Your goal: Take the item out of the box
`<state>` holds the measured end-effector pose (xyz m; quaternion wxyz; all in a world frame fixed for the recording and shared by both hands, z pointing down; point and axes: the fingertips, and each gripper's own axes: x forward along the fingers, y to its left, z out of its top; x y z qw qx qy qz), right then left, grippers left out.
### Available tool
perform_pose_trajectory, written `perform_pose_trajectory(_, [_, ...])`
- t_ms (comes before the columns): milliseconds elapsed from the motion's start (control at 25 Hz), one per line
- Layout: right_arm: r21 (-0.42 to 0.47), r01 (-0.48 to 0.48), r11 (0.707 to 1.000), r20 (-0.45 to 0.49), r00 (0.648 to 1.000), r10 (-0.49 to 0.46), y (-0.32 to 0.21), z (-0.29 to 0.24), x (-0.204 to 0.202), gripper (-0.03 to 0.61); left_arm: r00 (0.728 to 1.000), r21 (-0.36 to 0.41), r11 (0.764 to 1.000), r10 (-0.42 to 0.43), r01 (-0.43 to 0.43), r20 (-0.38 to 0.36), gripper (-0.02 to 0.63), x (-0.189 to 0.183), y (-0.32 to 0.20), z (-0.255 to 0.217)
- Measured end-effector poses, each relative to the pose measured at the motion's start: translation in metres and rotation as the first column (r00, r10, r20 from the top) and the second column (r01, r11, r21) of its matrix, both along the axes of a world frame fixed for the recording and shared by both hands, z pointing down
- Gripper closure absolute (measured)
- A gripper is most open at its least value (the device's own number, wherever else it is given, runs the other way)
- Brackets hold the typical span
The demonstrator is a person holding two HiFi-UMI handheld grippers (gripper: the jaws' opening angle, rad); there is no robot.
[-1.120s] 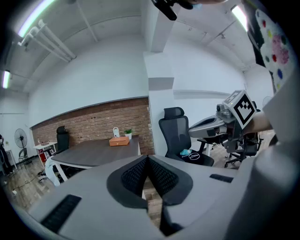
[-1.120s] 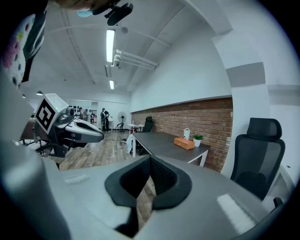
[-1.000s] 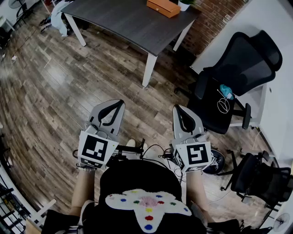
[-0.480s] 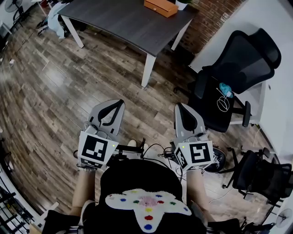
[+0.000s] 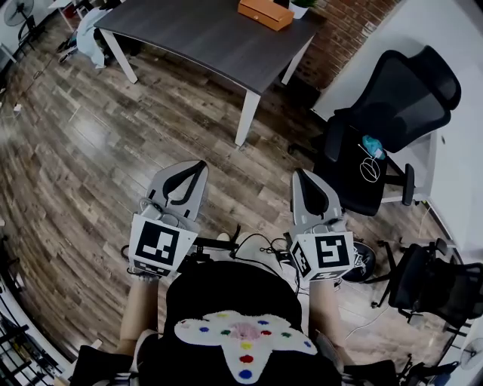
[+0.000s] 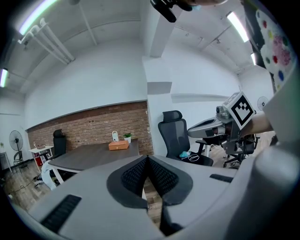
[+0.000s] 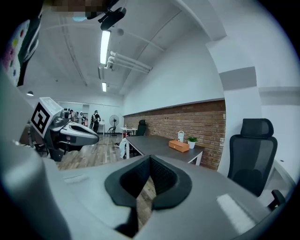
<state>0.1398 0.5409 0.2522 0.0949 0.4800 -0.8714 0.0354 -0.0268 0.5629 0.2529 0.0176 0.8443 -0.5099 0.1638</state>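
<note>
An orange box (image 5: pixel 269 13) lies closed on the far end of a dark grey table (image 5: pixel 204 38), well away from me. The left gripper view shows the box (image 6: pixel 118 145) small in the distance, and the right gripper view shows the box (image 7: pixel 179 146) beside a small potted plant (image 7: pixel 191 142). My left gripper (image 5: pixel 189 172) and right gripper (image 5: pixel 308 185) are held side by side over the wooden floor, near my body. Both are shut with nothing between the pads. Each points roughly level toward the table.
A black office chair (image 5: pixel 381 136) with a blue item and a cable on its seat stands to the right. Another chair (image 5: pixel 438 283) sits at the lower right. Cables trail on the floor near my feet. Brick wall (image 7: pixel 187 119) behind the table.
The view has crept slightly toward the table; both grippers sit a little lower in the head view. Their jaws stay closed.
</note>
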Motion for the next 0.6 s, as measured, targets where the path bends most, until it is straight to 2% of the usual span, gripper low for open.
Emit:
perform_pose_trajectory(320, [0.0, -0.006, 1.0, -0.014, 1.0, 0.006, 0.007, 0.0, -0.007, 0.572, 1.0, 0.012, 1.0, -0.002, 0.002, -0.013, 0.609, -0.012, 0.005, 0.0])
perform_pose_trajectory(600, [0.008, 0.029, 1.0, -0.029, 0.999, -0.029, -0.015, 0.001, -0.015, 0.572, 0.999, 0.002, 1.0, -0.027, 0.027, -0.026, 0.609, -0.017, -0.007, 0.005])
